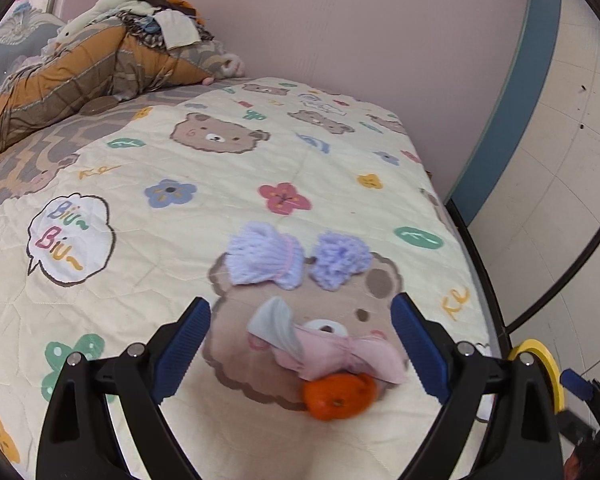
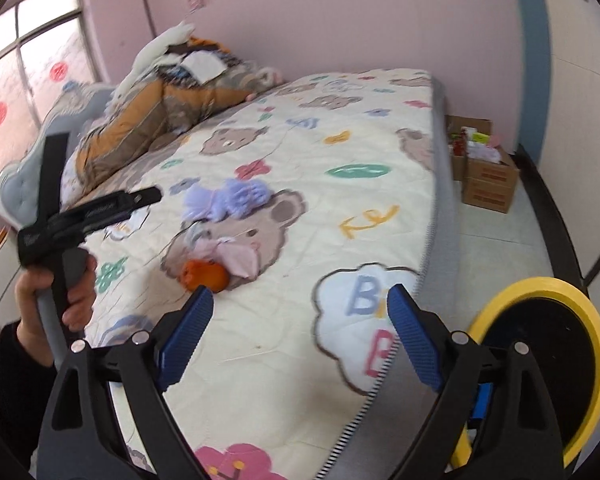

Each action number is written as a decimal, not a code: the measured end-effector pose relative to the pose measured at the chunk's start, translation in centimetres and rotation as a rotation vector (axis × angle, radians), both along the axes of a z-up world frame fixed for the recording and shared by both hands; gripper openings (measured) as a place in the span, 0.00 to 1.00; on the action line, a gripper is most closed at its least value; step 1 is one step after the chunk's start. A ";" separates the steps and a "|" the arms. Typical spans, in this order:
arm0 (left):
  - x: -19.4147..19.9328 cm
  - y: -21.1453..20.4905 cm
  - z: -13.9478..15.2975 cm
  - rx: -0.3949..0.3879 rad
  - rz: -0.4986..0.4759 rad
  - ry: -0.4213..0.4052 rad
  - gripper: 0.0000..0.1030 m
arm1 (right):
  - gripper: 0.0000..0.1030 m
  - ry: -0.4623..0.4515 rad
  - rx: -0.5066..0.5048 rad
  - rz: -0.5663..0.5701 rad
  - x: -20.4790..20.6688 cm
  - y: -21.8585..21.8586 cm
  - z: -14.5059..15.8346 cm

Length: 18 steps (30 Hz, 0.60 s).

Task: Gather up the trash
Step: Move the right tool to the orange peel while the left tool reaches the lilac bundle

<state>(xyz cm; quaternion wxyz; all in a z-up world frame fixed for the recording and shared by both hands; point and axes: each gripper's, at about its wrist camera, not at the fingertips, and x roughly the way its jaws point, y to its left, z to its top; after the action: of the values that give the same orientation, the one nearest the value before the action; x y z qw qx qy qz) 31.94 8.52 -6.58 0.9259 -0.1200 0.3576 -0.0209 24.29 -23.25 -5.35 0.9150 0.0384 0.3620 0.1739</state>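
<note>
On the bed (image 1: 148, 216), near the edge where the person stands, lies a small cluster: an orange peel (image 1: 337, 395) nearest the edge, a pink sock (image 1: 332, 356) touching it just behind, a grey sock (image 1: 278, 326) tucked against the pink one, and 2 lilac yarn pom-poms (image 1: 300, 258) farther in. The peel looks like the trash here; the socks and pom-poms seem more like stray belongings, which may be why the left gripper (image 1: 300, 344) hangs directly above that spot. Its blue pads (image 1: 186, 346) are spread wide, holding nothing and touching nothing, framing the socks and peel between them.

The right gripper (image 2: 300, 336) hovers over the bed's edge, equally wide apart and empty. Beside the bed stands a yellow-rimmed bin (image 2: 580, 360), probably kept close to receive the peel.
</note>
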 end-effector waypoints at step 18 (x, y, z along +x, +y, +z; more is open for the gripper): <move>6.6 3.3 -4.0 0.045 -0.001 0.059 0.86 | 0.80 0.122 -0.038 0.263 4.8 14.7 -7.5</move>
<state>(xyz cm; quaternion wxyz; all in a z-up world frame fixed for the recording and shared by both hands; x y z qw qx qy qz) 38.56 11.80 -10.62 0.9175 -0.0997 0.3850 -0.0099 29.13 -8.55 -12.86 0.8612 -0.0161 0.4222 0.2826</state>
